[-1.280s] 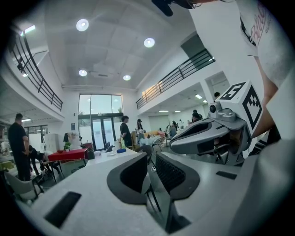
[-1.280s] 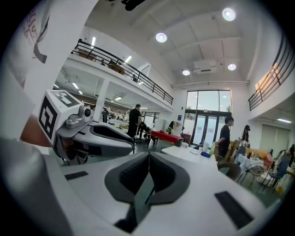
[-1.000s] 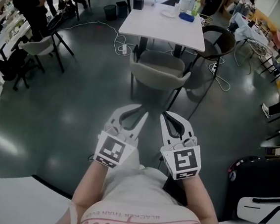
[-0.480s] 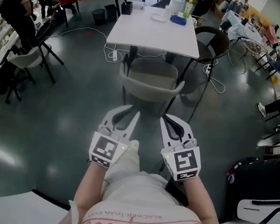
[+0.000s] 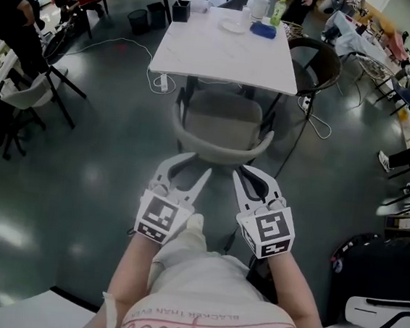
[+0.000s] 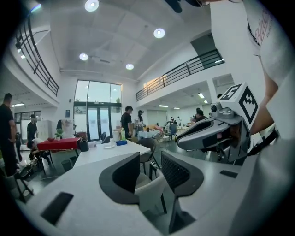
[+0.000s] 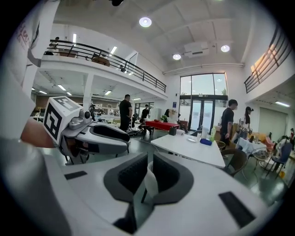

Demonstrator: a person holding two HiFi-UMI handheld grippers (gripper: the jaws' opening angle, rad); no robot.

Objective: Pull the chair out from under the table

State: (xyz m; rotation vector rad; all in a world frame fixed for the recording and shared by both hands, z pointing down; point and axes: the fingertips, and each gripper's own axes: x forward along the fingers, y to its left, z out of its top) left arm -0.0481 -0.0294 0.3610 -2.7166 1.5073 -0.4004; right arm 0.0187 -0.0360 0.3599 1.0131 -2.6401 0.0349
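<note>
Chair (image 5: 218,151) partly tucked under white table (image 5: 224,49), curved backrest rim running crosswise just ahead of both tips. Left gripper (image 5: 194,167) jaws opening, nothing between pads. Right gripper (image 5: 247,175) jaws pressed together, empty. Both about equally near.

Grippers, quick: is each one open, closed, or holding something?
Left gripper: jaws opening, nothing held; the chair is just ahead.
Right gripper: shut, empty.
</note>
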